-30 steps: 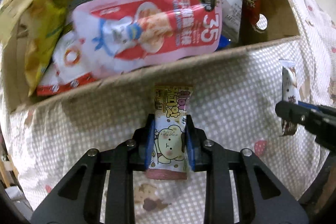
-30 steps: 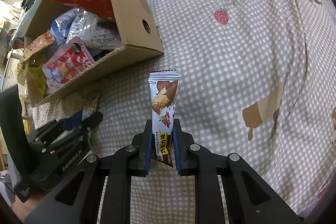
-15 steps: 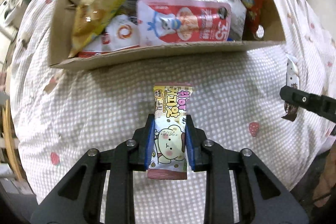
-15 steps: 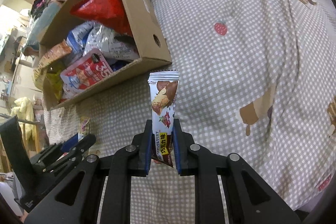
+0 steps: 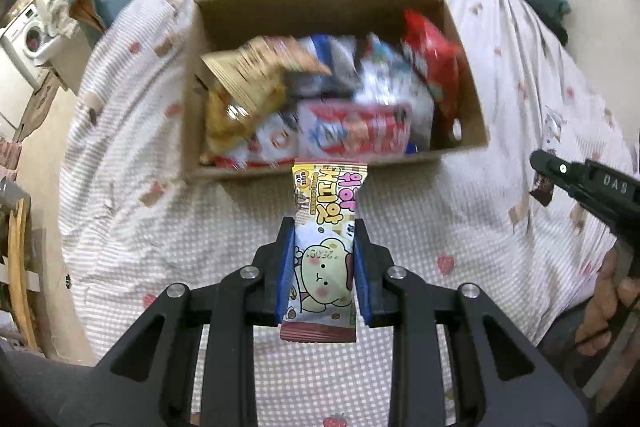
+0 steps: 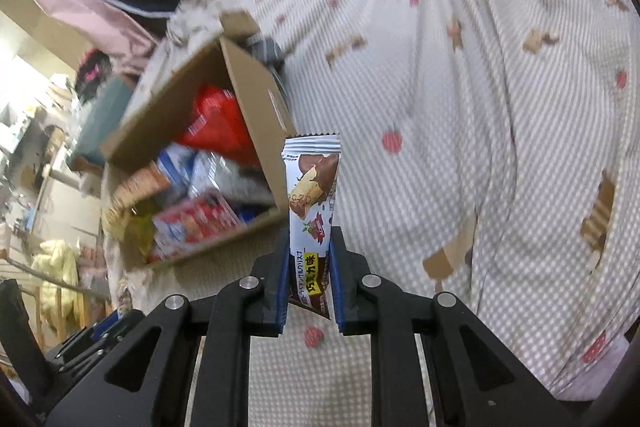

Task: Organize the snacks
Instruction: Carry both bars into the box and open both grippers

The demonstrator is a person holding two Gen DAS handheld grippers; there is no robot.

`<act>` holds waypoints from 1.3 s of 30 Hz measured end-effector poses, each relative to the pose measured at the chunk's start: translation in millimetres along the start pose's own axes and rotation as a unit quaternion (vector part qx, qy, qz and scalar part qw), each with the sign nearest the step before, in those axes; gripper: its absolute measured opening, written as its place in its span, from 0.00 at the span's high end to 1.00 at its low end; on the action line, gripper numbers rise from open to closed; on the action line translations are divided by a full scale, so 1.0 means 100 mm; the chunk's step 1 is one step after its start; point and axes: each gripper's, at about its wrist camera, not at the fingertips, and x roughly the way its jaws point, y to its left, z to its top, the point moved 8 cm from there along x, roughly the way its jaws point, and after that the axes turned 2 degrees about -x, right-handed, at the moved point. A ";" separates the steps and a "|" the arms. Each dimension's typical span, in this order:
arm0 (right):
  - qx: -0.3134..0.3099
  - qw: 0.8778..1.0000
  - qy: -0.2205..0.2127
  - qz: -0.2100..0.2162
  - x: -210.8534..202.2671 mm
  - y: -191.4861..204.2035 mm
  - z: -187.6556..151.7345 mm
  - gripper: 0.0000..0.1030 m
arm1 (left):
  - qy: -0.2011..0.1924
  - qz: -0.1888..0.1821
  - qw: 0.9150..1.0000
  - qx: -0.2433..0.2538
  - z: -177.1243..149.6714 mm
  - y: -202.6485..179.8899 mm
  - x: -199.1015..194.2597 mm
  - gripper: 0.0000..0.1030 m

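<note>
So the bed [image 5: 500, 75] is filling most of both views, wearing a checked cover with little strawberries and bears printed on it. Sitting on it is a cardboard box [image 5: 460, 59], flaps open, stuffed with snack bags: a red bag [image 5: 432, 59] is leaning against the right wall, a tan bag [image 5: 248, 75] is slumping on the left side, and a pink and white pouch [image 5: 360, 135] is lying along the near wall. Everything in there is looking pretty blurry, so I can't read the labels.

Off to the far left in the left wrist view a washing machine [image 5: 28, 35] is peeking in, with clothes piling up behind the bed.

Left hand-held gripper [image 5: 322, 267] is pinching a yellow wafer pack [image 5: 324, 227] with a cartoon bear on it, holding it upright in the air on the near side of the box, top edge lining up with the box's near wall. Right hand-held gripper [image 6: 309, 267] is pinching a chocolate bar [image 6: 314, 187] in a white and brown wrapper, also upright, hovering beside the box's right wall. In the left view that right one is poking in from the right edge, with a hand [image 5: 608, 295] gripping its handle, well clear of the box.
</note>
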 end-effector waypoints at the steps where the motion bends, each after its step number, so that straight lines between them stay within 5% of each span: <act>1: -0.003 1.000 -0.009 0.003 -0.03 0.03 0.04 0.83 | -0.009 0.002 1.000 -0.005 0.04 0.06 -0.04 0.78; 8: -0.014 0.997 -0.060 0.049 -0.24 0.23 0.26 0.83 | -0.067 0.017 0.997 -0.031 0.44 0.24 -0.31 0.78; 18: -0.069 0.977 -0.124 0.158 -0.42 0.83 0.49 0.82 | -0.089 0.023 0.995 -0.037 0.80 0.34 -0.32 0.78; 39: -0.118 0.981 -0.046 0.145 0.50 1.28 0.71 0.82 | -0.102 0.030 0.994 -0.022 1.36 0.30 0.11 0.78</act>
